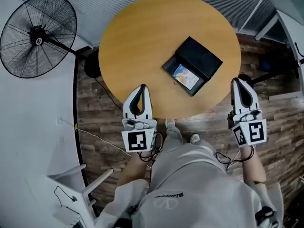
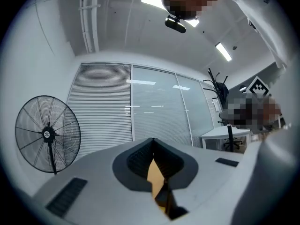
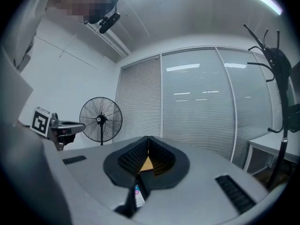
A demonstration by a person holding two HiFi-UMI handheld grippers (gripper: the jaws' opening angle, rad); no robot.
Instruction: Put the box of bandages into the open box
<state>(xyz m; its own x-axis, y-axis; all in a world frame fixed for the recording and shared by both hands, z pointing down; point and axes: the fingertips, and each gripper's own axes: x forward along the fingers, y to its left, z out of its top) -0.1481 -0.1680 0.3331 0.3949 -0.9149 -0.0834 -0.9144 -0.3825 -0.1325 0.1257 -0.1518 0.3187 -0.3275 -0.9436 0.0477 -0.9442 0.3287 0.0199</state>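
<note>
Holding the left gripper point(image 1: 143, 87) over the near edge of the table point(image 1: 142, 32), jaws pressed tight together, nothing between them. Same story on the right gripper point(image 1: 236, 81): tips meeting, gripping nothing. Further across the wood, well apart from both, spotting the open box point(image 1: 202, 55), black, lid laid back, with the box of bandages point(image 1: 185, 76) lying inside its tray. Beyond, off to the left, a fan point(image 1: 38, 34) standing on the floor.

I see table point(image 1: 142, 42) smooth matt light wood; open box point(image 1: 202, 58) matt black; box of bandages point(image 1: 185, 77) glossy printed; fan point(image 1: 38, 36) black wire metal
</note>
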